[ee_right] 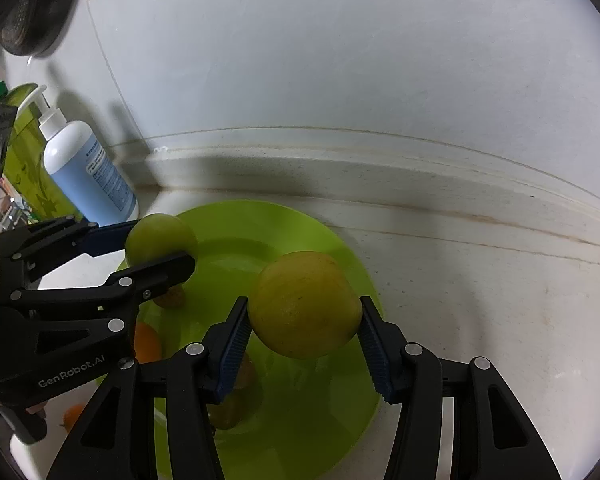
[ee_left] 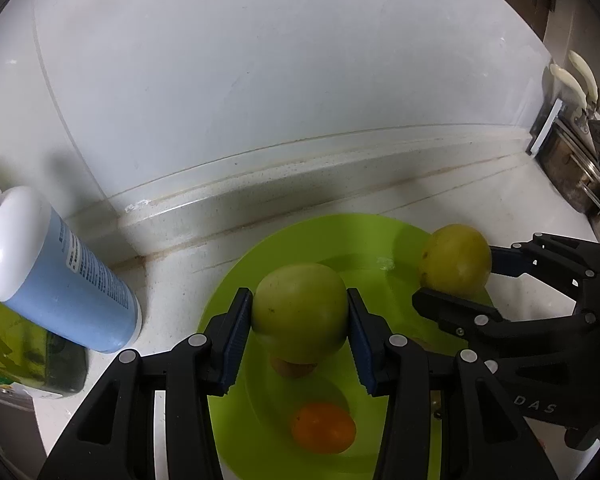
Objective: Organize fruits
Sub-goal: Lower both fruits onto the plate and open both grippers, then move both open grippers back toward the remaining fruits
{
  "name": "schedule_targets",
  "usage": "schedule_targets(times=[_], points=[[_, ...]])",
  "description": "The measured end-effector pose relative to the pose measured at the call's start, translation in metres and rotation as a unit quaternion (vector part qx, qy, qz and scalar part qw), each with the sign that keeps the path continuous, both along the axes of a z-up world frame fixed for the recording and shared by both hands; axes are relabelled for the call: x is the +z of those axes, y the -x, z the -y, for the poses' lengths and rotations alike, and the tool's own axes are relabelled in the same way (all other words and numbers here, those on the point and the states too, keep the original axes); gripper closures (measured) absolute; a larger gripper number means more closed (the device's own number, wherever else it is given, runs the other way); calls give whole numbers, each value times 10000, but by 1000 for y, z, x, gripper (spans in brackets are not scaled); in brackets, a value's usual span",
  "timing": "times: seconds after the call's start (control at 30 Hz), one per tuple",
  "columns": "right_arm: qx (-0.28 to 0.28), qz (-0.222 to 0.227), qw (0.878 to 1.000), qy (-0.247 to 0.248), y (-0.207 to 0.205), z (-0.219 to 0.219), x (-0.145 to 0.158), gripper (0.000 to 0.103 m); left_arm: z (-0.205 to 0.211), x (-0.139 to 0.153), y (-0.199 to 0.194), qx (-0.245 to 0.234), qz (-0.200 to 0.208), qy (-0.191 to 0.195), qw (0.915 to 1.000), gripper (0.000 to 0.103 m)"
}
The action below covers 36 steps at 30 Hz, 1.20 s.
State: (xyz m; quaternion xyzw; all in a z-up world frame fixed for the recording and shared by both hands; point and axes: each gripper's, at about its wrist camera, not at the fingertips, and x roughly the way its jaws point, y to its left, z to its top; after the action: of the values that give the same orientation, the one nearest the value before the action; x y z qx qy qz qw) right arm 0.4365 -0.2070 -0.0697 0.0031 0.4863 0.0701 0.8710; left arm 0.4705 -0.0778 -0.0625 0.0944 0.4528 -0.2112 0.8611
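Note:
A lime-green plate (ee_left: 236,300) (ee_right: 340,264) lies on the white counter by the wall. My left gripper (ee_left: 300,318) is shut on a green apple (ee_left: 300,308) and holds it above the plate; it shows at left in the right wrist view (ee_right: 158,250), with the apple (ee_right: 160,236). My right gripper (ee_right: 305,316) is shut on a yellow-green round fruit (ee_right: 304,304) above the plate's right part; in the left wrist view it (ee_left: 456,276) holds that fruit (ee_left: 456,260) at right. An orange (ee_left: 323,427) (ee_right: 146,342) and a small brown fruit (ee_left: 294,368) (ee_right: 172,298) lie on the plate.
A blue bottle with a white pump (ee_left: 56,272) (ee_right: 88,168) stands left of the plate. A green container (ee_right: 24,152) is behind it. Kitchen utensils (ee_left: 572,80) hang at the far right. A small orange fruit (ee_right: 73,414) lies on the counter at lower left.

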Motion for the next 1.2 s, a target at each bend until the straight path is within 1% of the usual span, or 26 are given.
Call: schedule_targets(times=[0.23, 0.33, 0.67, 0.87, 0.97, 1.07, 1.17, 1.2], points=[[139, -88, 9998, 62, -2, -7, -7, 49, 2, 6, 1, 48, 134, -8, 9999, 58], [113, -89, 9999, 60, -2, -8, -8, 49, 3, 10, 3, 77, 188, -7, 9998, 58], [7, 243, 9997, 53, 23, -3, 20, 49, -5, 34, 29, 201, 496, -54, 9986, 56], [-41, 506, 9987, 3, 44, -10, 45, 49, -19, 56, 53, 262, 708, 106, 9971, 56], [-65, 682, 9976, -34, 56, -14, 60, 49, -26, 71, 72, 275, 878, 214, 9955, 50], [-106, 909, 9958, -35, 74, -17, 76, 49, -32, 86, 91, 282, 1076, 269, 9934, 47], [-142, 1071, 9941, -47, 91, -19, 89, 49, -39, 98, 109, 310, 1219, 313, 9916, 40], [-152, 1112, 9937, -61, 96, -19, 93, 46, -41, 102, 116, 322, 1267, 305, 9910, 38]])
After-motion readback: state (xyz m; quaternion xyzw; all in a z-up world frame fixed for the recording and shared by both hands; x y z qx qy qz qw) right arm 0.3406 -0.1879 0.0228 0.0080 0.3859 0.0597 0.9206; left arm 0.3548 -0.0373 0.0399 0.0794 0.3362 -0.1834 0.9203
